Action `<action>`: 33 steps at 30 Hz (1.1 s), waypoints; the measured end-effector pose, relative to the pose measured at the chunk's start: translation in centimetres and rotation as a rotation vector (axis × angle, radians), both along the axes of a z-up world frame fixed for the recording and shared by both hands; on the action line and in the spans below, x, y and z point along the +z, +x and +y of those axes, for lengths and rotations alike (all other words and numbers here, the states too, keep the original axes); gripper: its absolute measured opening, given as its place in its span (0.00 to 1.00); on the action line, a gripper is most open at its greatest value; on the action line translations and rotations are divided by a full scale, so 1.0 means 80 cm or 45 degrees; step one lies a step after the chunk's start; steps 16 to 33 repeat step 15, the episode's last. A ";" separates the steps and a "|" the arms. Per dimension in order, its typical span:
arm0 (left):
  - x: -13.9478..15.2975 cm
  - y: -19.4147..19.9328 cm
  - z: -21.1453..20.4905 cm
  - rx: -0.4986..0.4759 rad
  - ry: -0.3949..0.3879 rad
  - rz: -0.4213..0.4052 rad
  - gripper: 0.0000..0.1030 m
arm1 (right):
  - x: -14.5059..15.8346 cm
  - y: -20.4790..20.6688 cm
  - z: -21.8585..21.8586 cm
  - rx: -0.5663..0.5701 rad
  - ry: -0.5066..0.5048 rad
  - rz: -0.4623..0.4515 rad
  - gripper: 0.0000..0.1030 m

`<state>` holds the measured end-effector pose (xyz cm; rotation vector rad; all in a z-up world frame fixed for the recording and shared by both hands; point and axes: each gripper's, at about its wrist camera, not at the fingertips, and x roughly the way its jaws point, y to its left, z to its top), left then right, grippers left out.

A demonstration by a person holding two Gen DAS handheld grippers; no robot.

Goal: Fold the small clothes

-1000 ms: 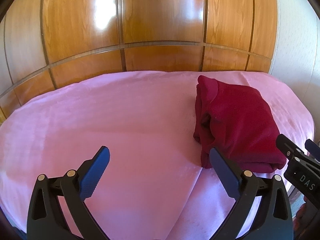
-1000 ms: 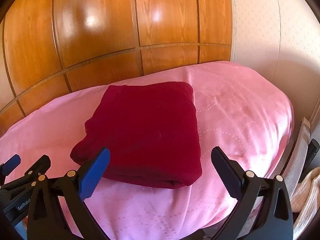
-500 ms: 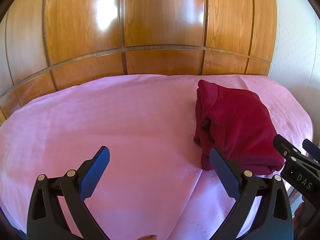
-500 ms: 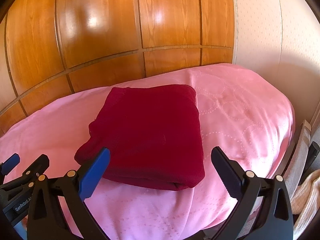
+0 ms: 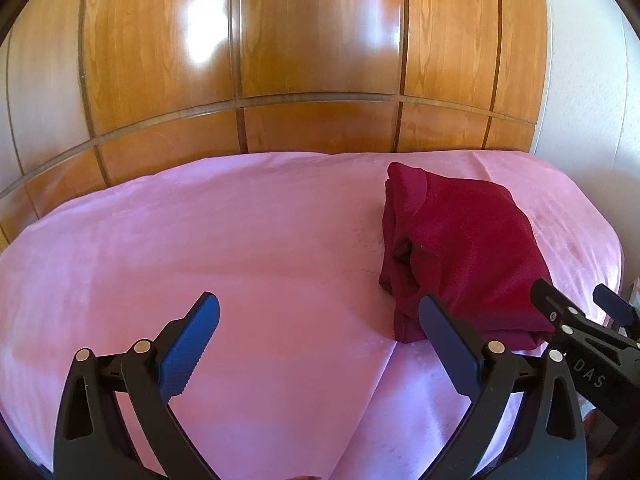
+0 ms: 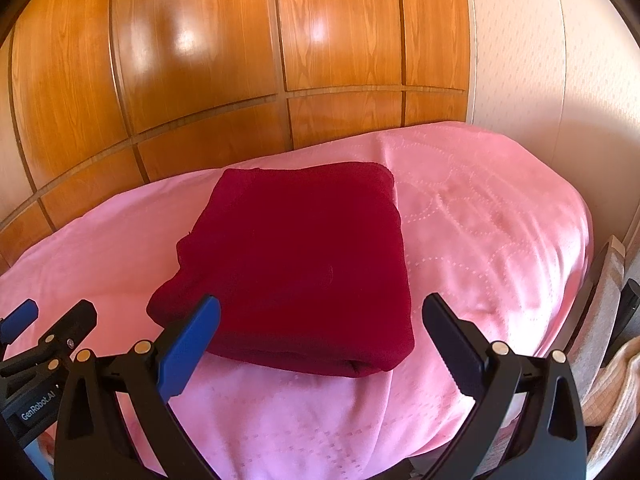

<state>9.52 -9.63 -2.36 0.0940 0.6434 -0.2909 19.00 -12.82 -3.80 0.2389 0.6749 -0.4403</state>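
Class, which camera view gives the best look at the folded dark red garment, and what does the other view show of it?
The right wrist view: the dark red garment lies centred ahead, its whole flat top showing. The left wrist view catches it off to the right, showing mainly its layered side edge, with one near corner hidden behind a gripper finger.

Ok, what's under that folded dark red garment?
The folded dark red garment lies flat on the pink bedspread. Whatever sits directly beneath it is covered, and neither open gripper touches it.
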 end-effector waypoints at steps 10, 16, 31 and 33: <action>-0.012 0.006 -0.003 -0.002 0.006 0.048 0.96 | -0.004 0.002 -0.003 0.011 0.008 0.006 0.98; -0.015 0.009 0.001 0.011 -0.018 0.080 0.96 | -0.003 0.002 -0.004 0.006 0.007 0.002 0.98; -0.015 0.009 0.001 0.011 -0.018 0.080 0.96 | -0.003 0.002 -0.004 0.006 0.007 0.002 0.98; -0.015 0.009 0.001 0.011 -0.018 0.080 0.96 | -0.003 0.002 -0.004 0.006 0.007 0.002 0.98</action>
